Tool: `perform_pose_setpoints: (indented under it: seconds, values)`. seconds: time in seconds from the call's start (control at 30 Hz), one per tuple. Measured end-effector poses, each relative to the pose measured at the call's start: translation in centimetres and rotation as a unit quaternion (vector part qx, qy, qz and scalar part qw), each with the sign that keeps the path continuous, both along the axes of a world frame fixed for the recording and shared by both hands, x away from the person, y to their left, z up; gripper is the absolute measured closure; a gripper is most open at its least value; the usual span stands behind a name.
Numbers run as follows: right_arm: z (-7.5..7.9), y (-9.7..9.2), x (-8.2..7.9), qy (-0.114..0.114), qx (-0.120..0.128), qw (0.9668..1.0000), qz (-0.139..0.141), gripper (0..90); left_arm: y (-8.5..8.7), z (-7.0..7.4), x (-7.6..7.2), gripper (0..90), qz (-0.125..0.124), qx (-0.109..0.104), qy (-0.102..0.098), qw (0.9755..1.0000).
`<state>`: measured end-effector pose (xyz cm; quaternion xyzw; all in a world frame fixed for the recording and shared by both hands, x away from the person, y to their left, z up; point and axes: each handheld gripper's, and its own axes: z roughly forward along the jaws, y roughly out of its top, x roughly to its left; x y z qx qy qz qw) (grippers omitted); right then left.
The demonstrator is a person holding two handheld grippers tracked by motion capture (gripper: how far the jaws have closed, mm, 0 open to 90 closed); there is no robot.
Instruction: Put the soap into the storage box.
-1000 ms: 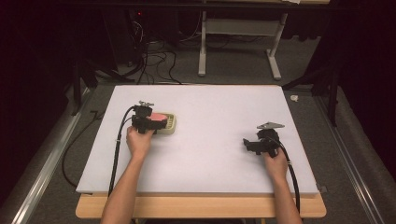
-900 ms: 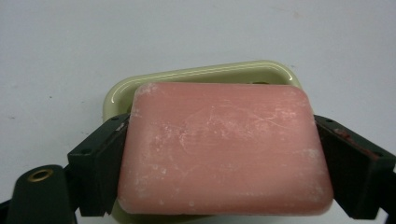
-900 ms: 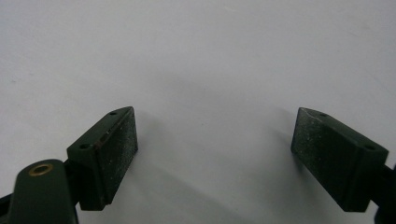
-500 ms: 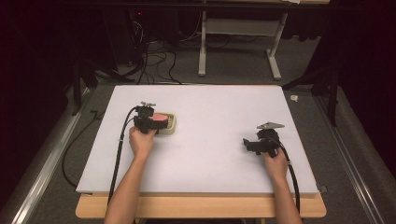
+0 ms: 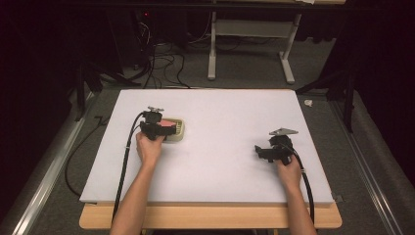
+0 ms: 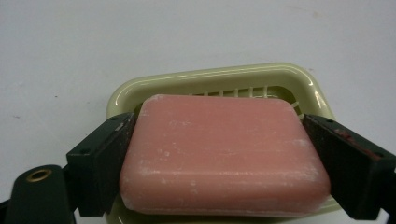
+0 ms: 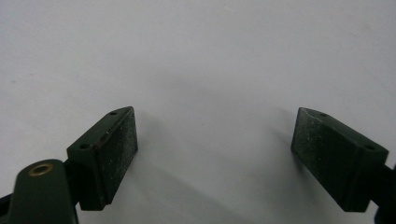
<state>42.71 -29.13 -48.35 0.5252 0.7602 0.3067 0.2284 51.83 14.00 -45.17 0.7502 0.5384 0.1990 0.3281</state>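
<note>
A pink soap bar (image 6: 224, 154) lies over a pale green slotted soap dish (image 6: 210, 77) on the white table top (image 5: 225, 107). My left gripper (image 6: 218, 122) has one black jaw pressed against each end of the bar. From above, the left gripper (image 5: 164, 128) sits at the table's left middle, covering part of the soap bar (image 5: 169, 124) and the soap dish (image 5: 179, 133). Over bare table at the right, my right gripper (image 5: 258, 149) points left. Its jaws stand wide apart in the right gripper view (image 7: 215, 116), with nothing between them.
The white top rests on a wooden table whose front edge (image 5: 210, 218) shows near the person. Black cables (image 5: 125, 161) trail from both grippers toward the front. Beyond the far edge stand a metal table frame (image 5: 254, 44) and floor cables (image 5: 156, 63).
</note>
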Motion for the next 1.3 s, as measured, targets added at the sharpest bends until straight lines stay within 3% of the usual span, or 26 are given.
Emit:
perform_pose_setpoints:
  seconds: [0.2, 0.4, 0.77, 0.87, 1.3]
  values:
    - [0.0, 0.0, 0.0, 0.000, 0.000, 1.0000, 0.000, 15.3, 0.4, 1.3, -0.6, 11.1, -0.005, -0.021, -0.023, 0.9995]
    - [0.0, 0.0, 0.0, -0.001, 0.000, 1.0000, 0.000, 15.3, 0.6, 1.9, -1.3, 11.2, -0.015, -0.015, -0.025, 0.9994]
    - [0.0, 0.0, 0.0, 0.000, 0.001, 1.0000, 0.000, 15.3, 0.4, 3.6, -3.2, 12.8, -0.056, -0.003, -0.042, 0.9975]
    - [0.0, 0.0, 0.0, 0.000, 0.001, 1.0000, 0.000, 15.3, 0.5, 3.8, -3.6, 13.3, -0.061, -0.009, -0.046, 0.9970]
    - [0.0, 0.0, 0.0, 0.000, 0.001, 1.0000, 0.000, 15.3, 1.7, 4.4, -5.3, 14.4, -0.059, -0.023, -0.059, 0.9962]
